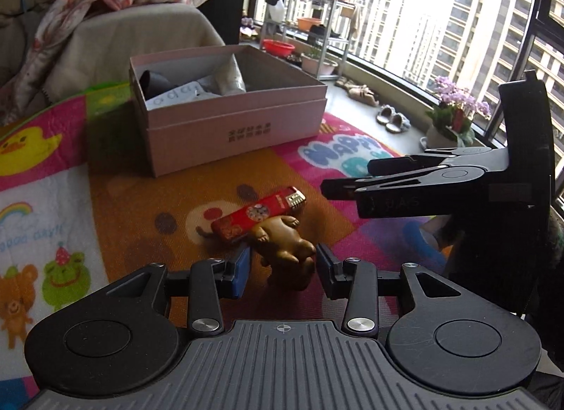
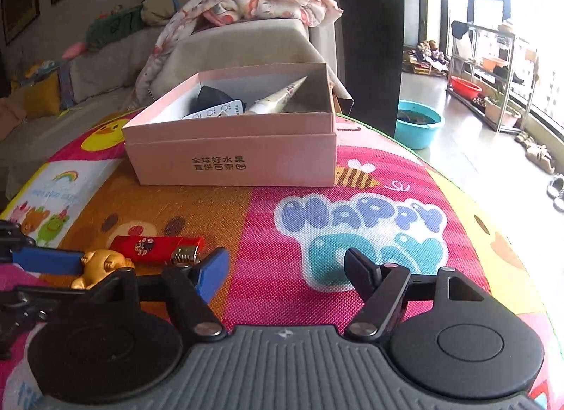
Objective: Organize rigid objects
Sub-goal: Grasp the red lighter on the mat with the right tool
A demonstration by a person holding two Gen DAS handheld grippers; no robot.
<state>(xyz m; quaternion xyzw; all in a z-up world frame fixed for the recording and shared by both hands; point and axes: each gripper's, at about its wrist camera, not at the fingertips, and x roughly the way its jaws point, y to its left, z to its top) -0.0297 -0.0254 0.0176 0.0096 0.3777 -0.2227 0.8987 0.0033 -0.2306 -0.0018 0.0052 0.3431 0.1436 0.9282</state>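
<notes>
Fingers of the left gripper (image 1: pixel 283 271) straddle the brown figurine (image 1: pixel 285 251) ungripped, ready to box it; the right gripper (image 2: pixel 285 269) gapes empty.

On the mat (image 2: pixel 352 177) there is one pink box (image 2: pixel 246 153), one red lighter (image 1: pixel 259 214) and one brown animal figurine (image 1: pixel 287 248); the box shows at least three things, a dark item (image 2: pixel 211 96), a white card (image 2: pixel 218 110) and a tube (image 2: pixel 278 96).
</notes>
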